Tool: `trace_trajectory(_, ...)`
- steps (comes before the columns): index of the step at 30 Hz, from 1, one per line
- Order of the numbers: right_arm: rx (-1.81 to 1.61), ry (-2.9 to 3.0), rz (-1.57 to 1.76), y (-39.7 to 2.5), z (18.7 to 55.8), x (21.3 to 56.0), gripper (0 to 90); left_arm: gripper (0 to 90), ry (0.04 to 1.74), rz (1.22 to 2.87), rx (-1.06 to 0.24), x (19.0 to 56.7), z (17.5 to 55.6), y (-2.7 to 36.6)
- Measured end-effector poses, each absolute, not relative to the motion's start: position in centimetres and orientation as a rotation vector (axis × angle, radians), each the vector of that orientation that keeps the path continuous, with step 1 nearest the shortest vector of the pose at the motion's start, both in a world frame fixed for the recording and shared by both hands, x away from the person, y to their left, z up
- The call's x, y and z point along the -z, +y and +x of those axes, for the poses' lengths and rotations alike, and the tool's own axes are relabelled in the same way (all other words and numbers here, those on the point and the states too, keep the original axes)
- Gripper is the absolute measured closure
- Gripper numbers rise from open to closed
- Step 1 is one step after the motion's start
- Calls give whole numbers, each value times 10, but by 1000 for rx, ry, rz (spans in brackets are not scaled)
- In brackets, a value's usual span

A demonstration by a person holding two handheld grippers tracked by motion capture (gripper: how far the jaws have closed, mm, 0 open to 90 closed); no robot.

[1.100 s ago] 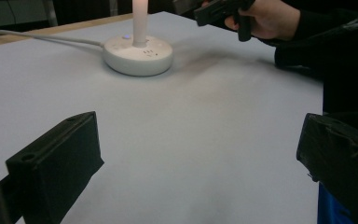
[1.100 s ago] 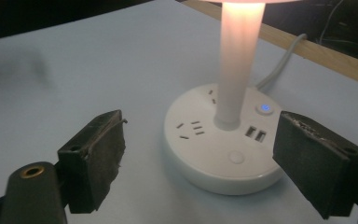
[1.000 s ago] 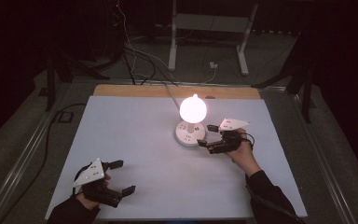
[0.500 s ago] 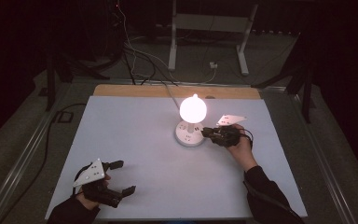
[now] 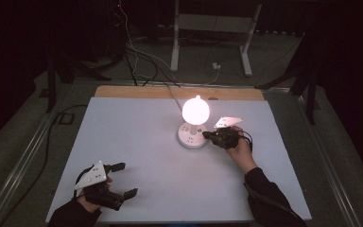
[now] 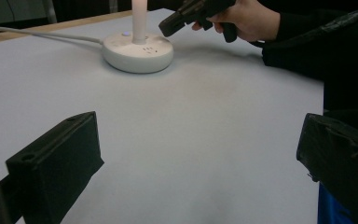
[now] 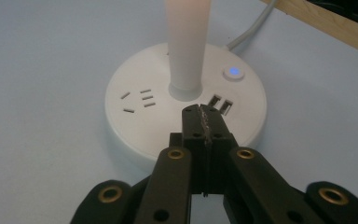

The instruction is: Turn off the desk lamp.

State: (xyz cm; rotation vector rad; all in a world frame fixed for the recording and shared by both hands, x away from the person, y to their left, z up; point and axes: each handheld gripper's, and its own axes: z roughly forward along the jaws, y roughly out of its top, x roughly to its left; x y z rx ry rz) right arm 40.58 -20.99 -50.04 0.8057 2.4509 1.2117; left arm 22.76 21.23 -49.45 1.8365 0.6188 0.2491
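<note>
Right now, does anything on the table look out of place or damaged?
Nothing stands out. The lit lamp stands upright on its round white base, cord trailing back. The right tongs are shut over the base; the left tongs are open.

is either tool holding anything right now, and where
Nothing is held. The right tool is shut on itself, empty, over the lamp base. The left tool is open above the table.

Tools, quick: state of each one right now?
Left tool: open, holding nothing, low over the table.
Right tool: closed, empty, above the lamp base.
</note>
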Motion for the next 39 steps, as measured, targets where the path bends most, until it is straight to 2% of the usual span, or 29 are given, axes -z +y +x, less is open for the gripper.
trace_trajectory(32, -1213, 2420, 821, -202, 410, 509, 900, 4, 613, 1834, -250, 494, 227, 212)
trace_trajectory(39, -1309, 2346, 843, -210, 402, 477, 900, 5, 614, 1835, -247, 495, 228, 212)
